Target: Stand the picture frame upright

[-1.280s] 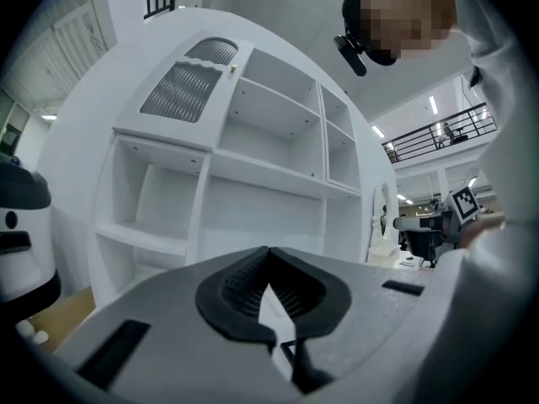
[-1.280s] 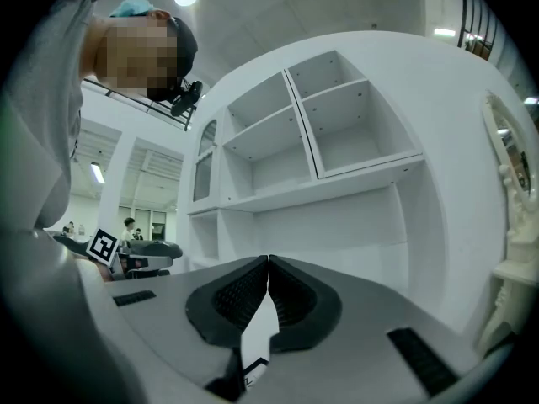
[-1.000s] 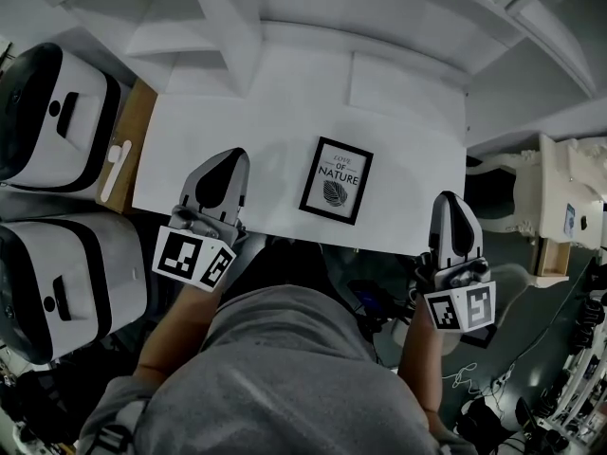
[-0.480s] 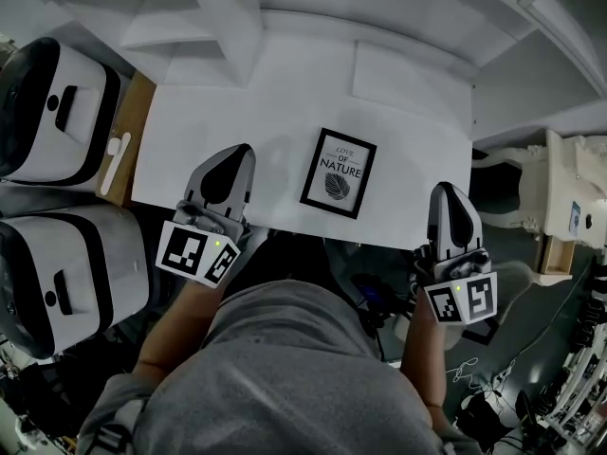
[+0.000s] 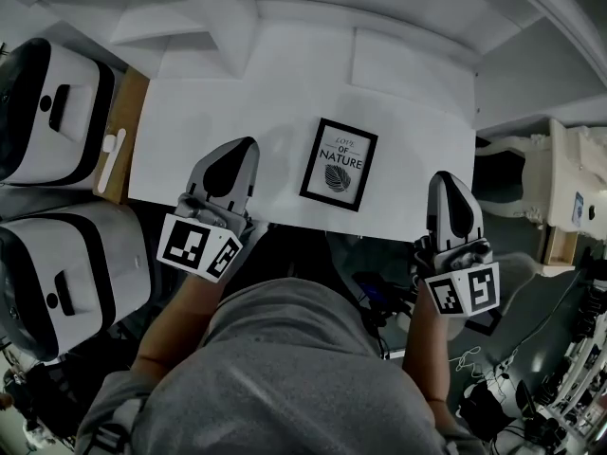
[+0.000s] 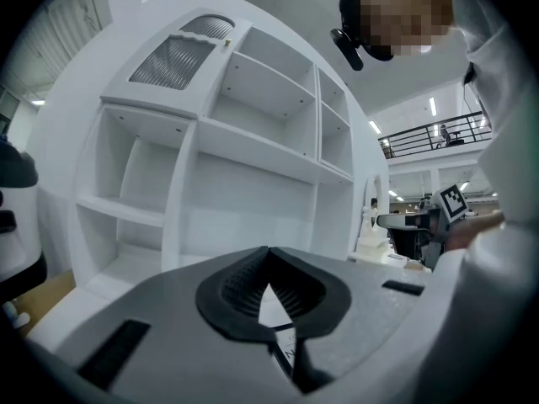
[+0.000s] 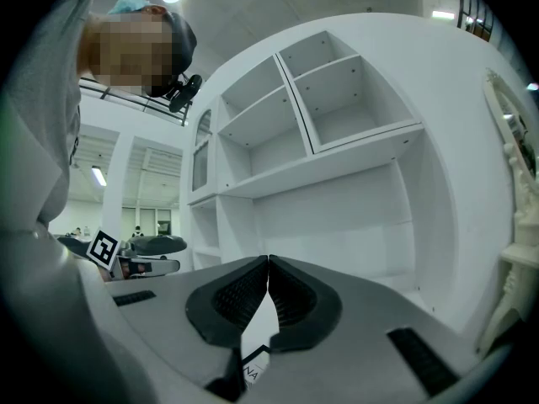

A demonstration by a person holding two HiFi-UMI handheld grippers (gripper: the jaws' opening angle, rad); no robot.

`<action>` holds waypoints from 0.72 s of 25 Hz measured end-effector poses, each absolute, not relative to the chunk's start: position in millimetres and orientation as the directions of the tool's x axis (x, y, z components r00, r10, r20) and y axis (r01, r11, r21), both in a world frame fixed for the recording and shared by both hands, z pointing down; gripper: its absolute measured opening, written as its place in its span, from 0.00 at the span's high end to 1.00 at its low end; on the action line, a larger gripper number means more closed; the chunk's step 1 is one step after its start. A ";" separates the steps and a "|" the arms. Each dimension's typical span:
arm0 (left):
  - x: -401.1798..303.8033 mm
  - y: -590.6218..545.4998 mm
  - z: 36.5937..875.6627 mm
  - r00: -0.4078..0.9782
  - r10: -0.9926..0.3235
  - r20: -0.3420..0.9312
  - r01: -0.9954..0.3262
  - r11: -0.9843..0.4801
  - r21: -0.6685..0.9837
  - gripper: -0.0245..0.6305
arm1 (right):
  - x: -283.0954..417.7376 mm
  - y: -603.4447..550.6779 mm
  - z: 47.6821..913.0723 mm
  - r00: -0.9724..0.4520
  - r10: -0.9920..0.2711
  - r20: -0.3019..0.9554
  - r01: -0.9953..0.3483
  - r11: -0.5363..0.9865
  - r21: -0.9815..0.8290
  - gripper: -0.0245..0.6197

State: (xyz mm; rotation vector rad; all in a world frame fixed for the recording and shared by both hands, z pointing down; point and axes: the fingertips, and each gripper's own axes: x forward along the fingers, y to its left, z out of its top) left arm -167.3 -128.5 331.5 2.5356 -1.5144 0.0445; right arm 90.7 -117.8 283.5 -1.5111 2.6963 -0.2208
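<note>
A black picture frame (image 5: 340,164) with a leaf print lies flat on the white tabletop (image 5: 285,102), near its front edge. My left gripper (image 5: 239,147) hovers over the table just left of the frame, shut with nothing held. My right gripper (image 5: 446,180) is at the table's front right corner, to the right of the frame, also shut and empty. A sliver of the frame (image 6: 286,348) shows through the left gripper's (image 6: 268,255) closed jaws, and a corner of the frame (image 7: 253,362) shows below the right gripper's (image 7: 268,262) tips.
A white shelf unit (image 5: 313,8) stands against the table's far side. Two white-and-black appliances (image 5: 57,112) sit on a wooden surface at the left. An ornate white stand (image 5: 560,188) is at the right. Cables lie on the floor at the lower right.
The left gripper has moved slightly forward toward the table's middle. The view has shifted a little; the frame lies where it was.
</note>
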 end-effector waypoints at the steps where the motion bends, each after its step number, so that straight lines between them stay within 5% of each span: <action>1: -166.2 -129.2 333.6 0.482 -0.867 0.125 -0.873 -0.465 0.146 0.95 | 90.6 -118.2 285.2 -0.523 -0.852 0.036 -0.846 0.513 -0.146 0.92; 18: -160.2 -142.7 359.8 0.496 -0.850 0.177 -0.868 -0.478 0.136 0.95 | 103.3 -140.8 306.8 -0.478 -0.874 0.093 -0.872 0.458 -0.174 0.92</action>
